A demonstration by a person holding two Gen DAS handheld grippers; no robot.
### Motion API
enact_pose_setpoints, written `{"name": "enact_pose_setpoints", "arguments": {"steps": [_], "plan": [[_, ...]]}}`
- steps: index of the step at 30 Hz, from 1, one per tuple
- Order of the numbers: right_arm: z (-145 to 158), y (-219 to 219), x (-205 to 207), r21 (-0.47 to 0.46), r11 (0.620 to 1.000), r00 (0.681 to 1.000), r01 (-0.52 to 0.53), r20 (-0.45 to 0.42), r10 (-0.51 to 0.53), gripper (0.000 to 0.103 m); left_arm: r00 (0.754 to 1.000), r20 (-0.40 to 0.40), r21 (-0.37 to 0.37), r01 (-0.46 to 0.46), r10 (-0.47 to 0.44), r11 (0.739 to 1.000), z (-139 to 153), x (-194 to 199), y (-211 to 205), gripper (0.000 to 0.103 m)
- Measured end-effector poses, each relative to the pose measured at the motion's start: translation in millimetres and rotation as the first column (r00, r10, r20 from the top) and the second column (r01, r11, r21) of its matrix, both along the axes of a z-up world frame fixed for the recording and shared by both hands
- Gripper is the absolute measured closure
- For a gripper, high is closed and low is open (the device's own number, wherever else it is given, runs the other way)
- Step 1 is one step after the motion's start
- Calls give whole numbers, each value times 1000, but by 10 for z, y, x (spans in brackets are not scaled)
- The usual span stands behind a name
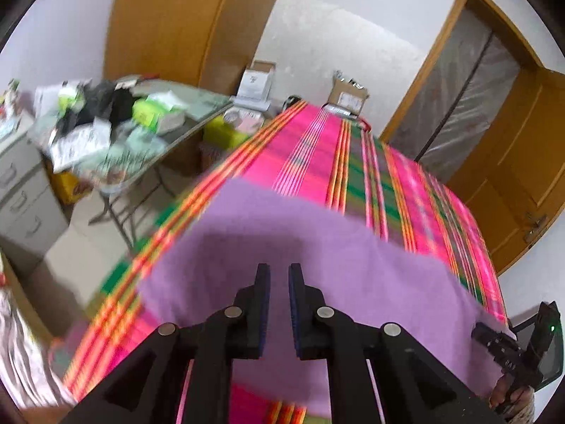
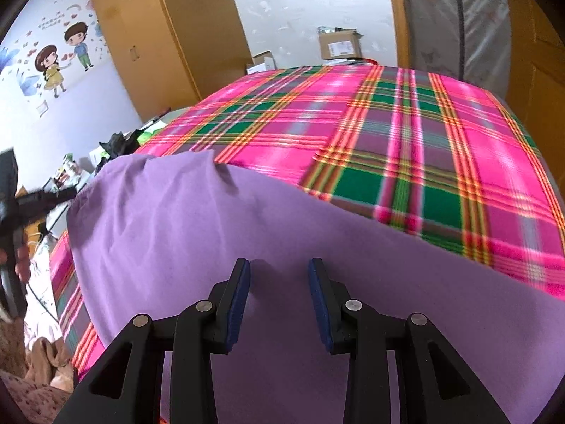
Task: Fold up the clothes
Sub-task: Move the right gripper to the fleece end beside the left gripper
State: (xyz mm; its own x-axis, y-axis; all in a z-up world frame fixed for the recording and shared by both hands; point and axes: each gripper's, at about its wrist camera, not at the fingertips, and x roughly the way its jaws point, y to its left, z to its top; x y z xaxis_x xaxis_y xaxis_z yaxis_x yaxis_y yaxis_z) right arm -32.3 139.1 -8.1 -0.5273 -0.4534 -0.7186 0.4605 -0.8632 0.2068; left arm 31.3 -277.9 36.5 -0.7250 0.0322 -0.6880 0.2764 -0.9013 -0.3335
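Note:
A purple garment (image 1: pixel 317 247) lies spread over the near part of a bed covered with a pink and green plaid sheet (image 1: pixel 310 148). My left gripper (image 1: pixel 279 272) hovers over the garment, its jaws a narrow gap apart with nothing between them. Its fingers cast a shadow on the cloth. In the right wrist view the same purple garment (image 2: pixel 176 229) fills the foreground on the plaid sheet (image 2: pixel 406 123). My right gripper (image 2: pixel 279 268) stands wide open above it and holds nothing. Each view catches the other gripper at its edge, hand-held: right gripper (image 1: pixel 476 330), left gripper (image 2: pixel 70 192).
A cluttered folding table (image 1: pixel 197 106) and a grey drawer unit (image 1: pixel 21 190) stand left of the bed. Cardboard boxes (image 1: pixel 348 97) sit beyond its far end, by a wooden wardrobe (image 1: pixel 169 24) and a door (image 1: pixel 512 162). More clothes (image 2: pixel 46 357) are heaped at the near left.

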Motion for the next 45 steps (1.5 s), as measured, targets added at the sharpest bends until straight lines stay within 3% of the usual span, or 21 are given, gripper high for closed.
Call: {"name": "enact_pose_setpoints", "arguments": {"steps": [8, 14, 22, 28, 31, 35, 40, 45], "plan": [[47, -218, -225, -6, 1000, 1000, -26, 6, 26, 67, 994, 70, -18, 84, -83, 996, -77, -657, -24, 92], [65, -371, -377, 0, 1000, 1000, -24, 6, 24, 67, 992, 125, -1, 1, -1, 1000, -278, -727, -243, 92], [128, -448, -596, -3, 1000, 1000, -20, 1, 20, 67, 991, 115, 59, -69, 62, 996, -385, -657, -501, 101], [226, -586, -902, -90, 990, 991, -111, 68, 118, 67, 993, 104, 57, -69, 63, 996, -409, -657, -528, 101], [140, -714, -1061, -144, 976, 968, -165, 164, 188, 67, 993, 104, 65, -69, 62, 996, -413, -658, -531, 101], [70, -853, -1122, -125, 969, 951, -215, 201, 237, 67, 993, 103, 86, -63, 54, 994, -432, -669, -562, 101], [48, -926, -1156, -165, 948, 922, -274, 235, 307, 68, 993, 104, 89, -63, 53, 994, -442, -681, -557, 101], [70, -949, -1096, -197, 935, 913, -295, 231, 337, 88, 993, 104, 85, -63, 54, 994, -448, -686, -550, 101]]}}
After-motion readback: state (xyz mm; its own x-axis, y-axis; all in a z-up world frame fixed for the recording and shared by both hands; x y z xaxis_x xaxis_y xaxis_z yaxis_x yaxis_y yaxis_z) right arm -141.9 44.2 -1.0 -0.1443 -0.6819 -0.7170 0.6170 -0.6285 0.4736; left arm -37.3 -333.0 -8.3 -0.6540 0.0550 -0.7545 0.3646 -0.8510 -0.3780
